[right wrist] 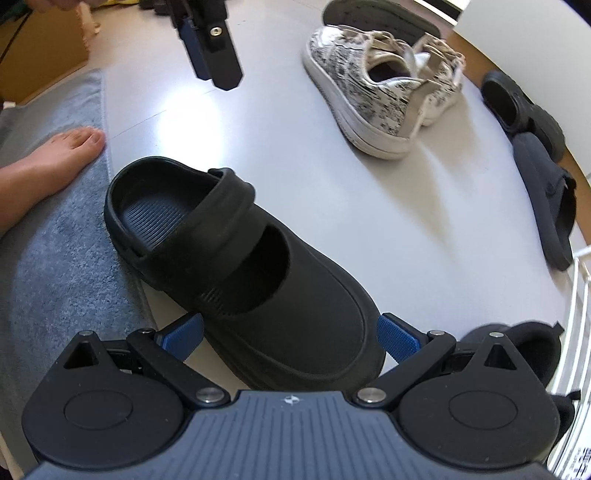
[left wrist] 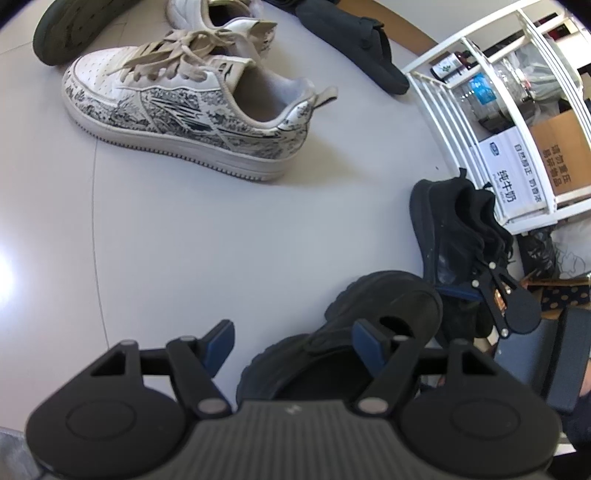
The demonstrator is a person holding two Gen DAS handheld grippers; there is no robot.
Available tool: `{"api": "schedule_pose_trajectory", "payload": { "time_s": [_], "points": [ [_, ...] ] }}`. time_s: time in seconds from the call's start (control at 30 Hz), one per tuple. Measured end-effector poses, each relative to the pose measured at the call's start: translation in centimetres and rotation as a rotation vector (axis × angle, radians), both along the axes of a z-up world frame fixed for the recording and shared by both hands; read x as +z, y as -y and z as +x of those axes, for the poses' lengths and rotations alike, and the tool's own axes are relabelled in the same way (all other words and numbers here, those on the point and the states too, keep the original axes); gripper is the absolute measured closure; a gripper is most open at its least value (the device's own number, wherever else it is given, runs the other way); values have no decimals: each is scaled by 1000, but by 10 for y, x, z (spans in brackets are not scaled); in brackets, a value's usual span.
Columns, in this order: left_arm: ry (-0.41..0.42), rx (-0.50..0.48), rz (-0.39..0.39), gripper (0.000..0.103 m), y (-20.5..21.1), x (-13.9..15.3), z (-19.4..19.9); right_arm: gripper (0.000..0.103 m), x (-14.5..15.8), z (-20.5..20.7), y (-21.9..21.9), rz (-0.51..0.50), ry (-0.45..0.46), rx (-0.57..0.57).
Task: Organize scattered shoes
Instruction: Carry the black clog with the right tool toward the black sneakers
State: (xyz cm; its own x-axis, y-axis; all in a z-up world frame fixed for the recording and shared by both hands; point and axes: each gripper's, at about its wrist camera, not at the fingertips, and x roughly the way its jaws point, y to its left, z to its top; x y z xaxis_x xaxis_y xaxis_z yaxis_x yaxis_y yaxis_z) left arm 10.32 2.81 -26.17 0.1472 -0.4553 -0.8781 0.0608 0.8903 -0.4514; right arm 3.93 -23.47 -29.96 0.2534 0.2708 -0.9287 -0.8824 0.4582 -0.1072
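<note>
Your right gripper (right wrist: 290,334) sits lowest and nearest, its jaws spread wide to either side of the toe of the black clog (right wrist: 236,266); the blue pads flank the toe, and I cannot tell if either one touches it, so nothing is gripped yet. That straddle suits the clog: the broad toe needs the full opening, and a squeeze there would let you lift or swing it. The clog stands upright on the floor (right wrist: 332,229), its heel against the edge of the grey mat (right wrist: 62,258) where your bare foot (right wrist: 44,166) rests. Your left gripper (left wrist: 293,341) hovers above the clog's heel with jaws open and empty, one pad near the heel strap, likely ready to steady it. Just right of the clog lies a black lace-up sneaker (left wrist: 454,236), close against the white wire rack (left wrist: 491,110). Well beyond the clog stands the patterned white sneaker (right wrist: 376,92), its mate tucked behind it, then a black slide sandal (right wrist: 546,199), a second black clog (right wrist: 517,107) and an overturned dark shoe (left wrist: 74,26), all apart and unpaired, so most sorting looks undone.
</note>
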Motion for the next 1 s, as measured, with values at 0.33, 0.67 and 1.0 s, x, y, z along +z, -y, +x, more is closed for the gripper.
{"api": "schedule_pose_trajectory", "payload": {
  "time_s": [0.33,0.67,1.0],
  "points": [
    [-5,0,2,30,0,-1,0,0,-4,22,7,90,-98,-140],
    [4,2,3,30,3,0,1,22,3,31,19,158,-147,-395],
    [-3,2,4,30,3,-2,1,52,14,50,37,247,-224,-488]
  ]
}}
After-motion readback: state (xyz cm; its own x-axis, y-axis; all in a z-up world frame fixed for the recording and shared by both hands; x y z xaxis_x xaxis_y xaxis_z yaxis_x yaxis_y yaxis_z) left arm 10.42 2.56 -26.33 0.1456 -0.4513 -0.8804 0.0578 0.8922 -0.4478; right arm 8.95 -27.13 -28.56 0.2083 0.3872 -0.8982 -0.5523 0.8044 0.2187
